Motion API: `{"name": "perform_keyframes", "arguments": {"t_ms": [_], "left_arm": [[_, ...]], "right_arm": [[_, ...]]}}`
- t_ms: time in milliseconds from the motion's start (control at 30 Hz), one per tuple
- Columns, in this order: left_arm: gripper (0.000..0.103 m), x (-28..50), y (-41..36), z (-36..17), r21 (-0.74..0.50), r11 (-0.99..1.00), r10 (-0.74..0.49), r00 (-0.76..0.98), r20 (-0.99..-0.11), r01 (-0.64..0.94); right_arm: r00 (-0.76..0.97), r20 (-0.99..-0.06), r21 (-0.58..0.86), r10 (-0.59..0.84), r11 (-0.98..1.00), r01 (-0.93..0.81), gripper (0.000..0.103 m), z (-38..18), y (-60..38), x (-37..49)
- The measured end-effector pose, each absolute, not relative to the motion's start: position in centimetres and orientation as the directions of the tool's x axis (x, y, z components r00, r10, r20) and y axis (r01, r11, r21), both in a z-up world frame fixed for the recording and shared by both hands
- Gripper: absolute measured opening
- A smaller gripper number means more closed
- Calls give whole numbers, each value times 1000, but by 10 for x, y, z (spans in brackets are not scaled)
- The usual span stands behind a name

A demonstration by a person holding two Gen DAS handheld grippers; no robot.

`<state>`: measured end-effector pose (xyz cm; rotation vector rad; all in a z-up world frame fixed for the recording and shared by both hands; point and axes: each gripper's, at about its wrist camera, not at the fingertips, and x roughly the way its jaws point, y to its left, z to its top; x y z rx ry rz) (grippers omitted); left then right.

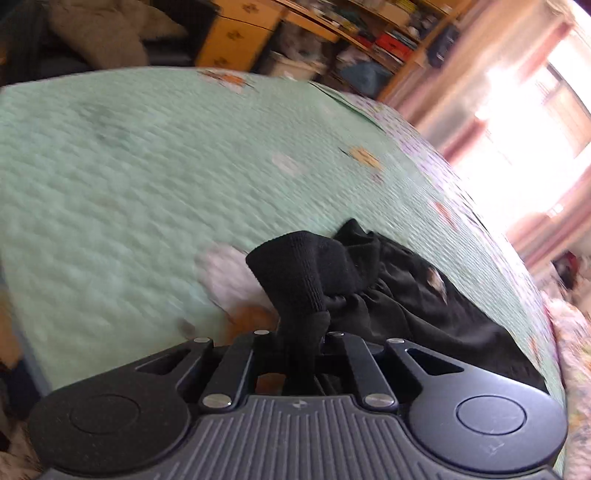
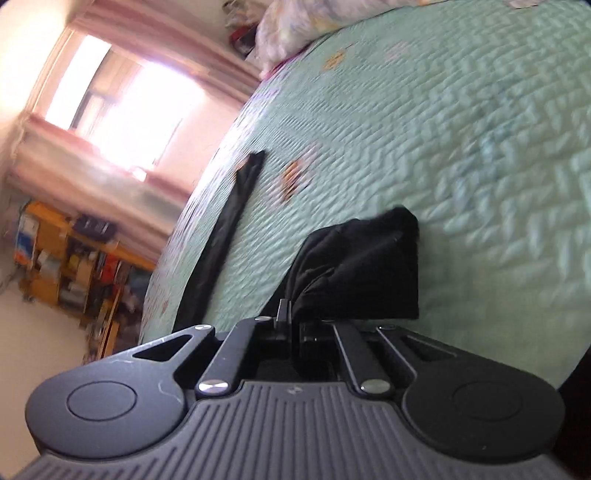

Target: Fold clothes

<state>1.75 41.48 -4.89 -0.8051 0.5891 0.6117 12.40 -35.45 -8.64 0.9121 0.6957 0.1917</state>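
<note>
Wide bare stretch of green quilt [image 1: 147, 177] ahead and left of the left gripper [image 1: 303, 332]: free passage. Black garment [image 1: 424, 295] bunched right of it, trailing toward the bed's right edge; blocks a low pass there. Shelves [image 1: 369, 37] and a yellow cabinet [image 1: 236, 37] beyond the far edge, well apart. In the right wrist view, open quilt [image 2: 480, 147] ahead and right of the right gripper [image 2: 291, 317]. Black cloth fold [image 2: 369, 266] directly in front. Dark strip [image 2: 229, 221] lying along the left bed edge. Pillow [image 2: 295, 26] at the far corner. Window wall [image 2: 110, 92] past the left edge, clear of the bed.
</note>
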Motion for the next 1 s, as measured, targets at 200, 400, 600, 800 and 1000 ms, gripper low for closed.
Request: {"name": "perform_keyframes", "arguments": {"t_ms": [200, 400, 600, 800, 1000], "left_arm": [[9, -3, 461, -66, -462, 487, 273, 631, -726, -741], [9, -1, 471, -55, -401, 524, 311, 607, -732, -751], [10, 10, 483, -53, -346, 546, 309, 567, -763, -763], [17, 10, 474, -71, -302, 563, 314, 537, -783, -769], [31, 1, 480, -68, -335, 533, 291, 540, -789, -777]], "right_arm": [[692, -549, 744, 469, 651, 149, 5, -101, -322, 128], [682, -532, 766, 502, 628, 135, 5, -101, -307, 122], [738, -409, 839, 537, 539, 73, 5, -70, -313, 122], [663, -542, 810, 516, 532, 249, 5, -122, -331, 121], [682, -460, 865, 569, 461, 198, 5, -113, -344, 90]]}}
